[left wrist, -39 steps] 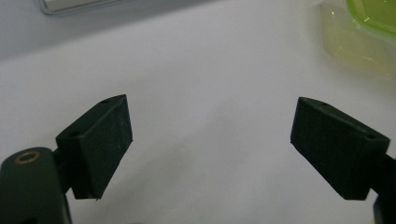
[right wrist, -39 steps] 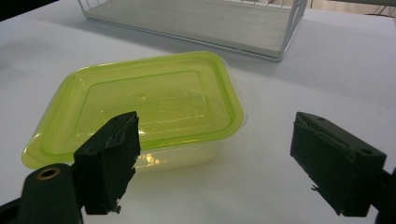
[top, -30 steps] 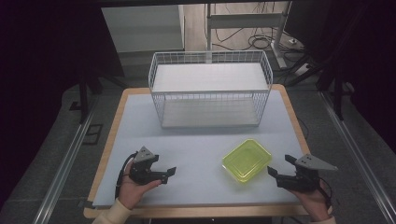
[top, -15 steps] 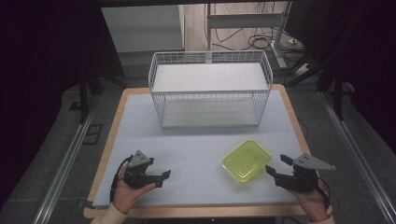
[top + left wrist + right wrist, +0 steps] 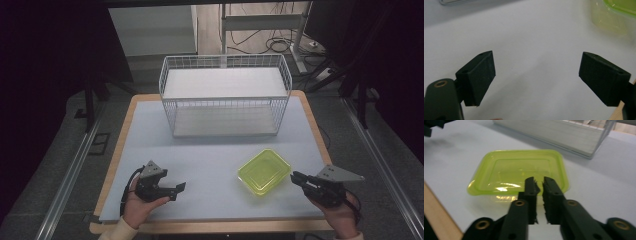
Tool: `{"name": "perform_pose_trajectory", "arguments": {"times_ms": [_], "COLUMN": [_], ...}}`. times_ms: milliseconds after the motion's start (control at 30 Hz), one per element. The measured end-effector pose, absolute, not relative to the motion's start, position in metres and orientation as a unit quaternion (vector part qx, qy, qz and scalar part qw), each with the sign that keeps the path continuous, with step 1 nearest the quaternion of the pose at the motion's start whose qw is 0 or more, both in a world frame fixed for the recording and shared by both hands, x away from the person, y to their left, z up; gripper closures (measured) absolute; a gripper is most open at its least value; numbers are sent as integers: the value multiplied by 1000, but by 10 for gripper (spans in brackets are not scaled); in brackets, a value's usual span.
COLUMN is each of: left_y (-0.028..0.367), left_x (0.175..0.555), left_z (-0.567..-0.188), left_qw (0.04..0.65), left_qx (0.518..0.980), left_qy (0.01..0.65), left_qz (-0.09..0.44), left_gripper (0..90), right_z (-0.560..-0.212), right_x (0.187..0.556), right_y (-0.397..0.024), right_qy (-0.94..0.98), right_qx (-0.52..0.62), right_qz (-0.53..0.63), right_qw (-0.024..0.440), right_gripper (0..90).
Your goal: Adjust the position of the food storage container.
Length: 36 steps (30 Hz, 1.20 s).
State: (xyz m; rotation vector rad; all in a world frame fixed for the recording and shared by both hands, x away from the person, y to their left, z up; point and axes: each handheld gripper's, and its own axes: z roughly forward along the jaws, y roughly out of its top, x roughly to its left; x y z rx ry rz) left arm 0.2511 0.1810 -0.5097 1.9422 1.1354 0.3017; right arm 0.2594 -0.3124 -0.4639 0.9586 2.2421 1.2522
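the yellow-green container (image 5: 264, 171) was a shallow, translucent plastic box with rounded corners and a glossy lipped rim, lying flat on the matte pale bench (image 5: 210, 150) toward its near right. behind it stood a white wire basket (image 5: 224, 95), well apart, and nothing lay between the box and either tool. the right hand-held gripper (image 5: 296, 176) sat just beside the box's right edge; its jaws had just been closing, nearly together with nothing between them. the left hand-held gripper (image 5: 176, 190) lay well to the left, jaws spread and empty.
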Motion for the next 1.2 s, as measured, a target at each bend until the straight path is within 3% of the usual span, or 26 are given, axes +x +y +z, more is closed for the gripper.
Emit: {"name": "perform_pose_trajectory", "arguments": {"times_ms": [67, 400, 1200], "left_y": [181, 180, 181], "left_x": [251, 253, 253], "left_z": [-509, -512, -512], "left_qw": [423, 419, 418], "left_qx": [776, 778, 781], "left_qy": [452, 455, 450], "left_qz": [122, 113, 109], "left_gripper": [139, 143, 145], "right_z": [-463, -471, -497], "right_x": [258, 256, 256], "right_y": [-310, -287, -248], "right_qy": [811, 862, 911], "right_qx": [333, 277, 223], "right_qz": [444, 401, 329], "right_qw": [186, 138, 109], "right_gripper": [899, 900, 900]}}
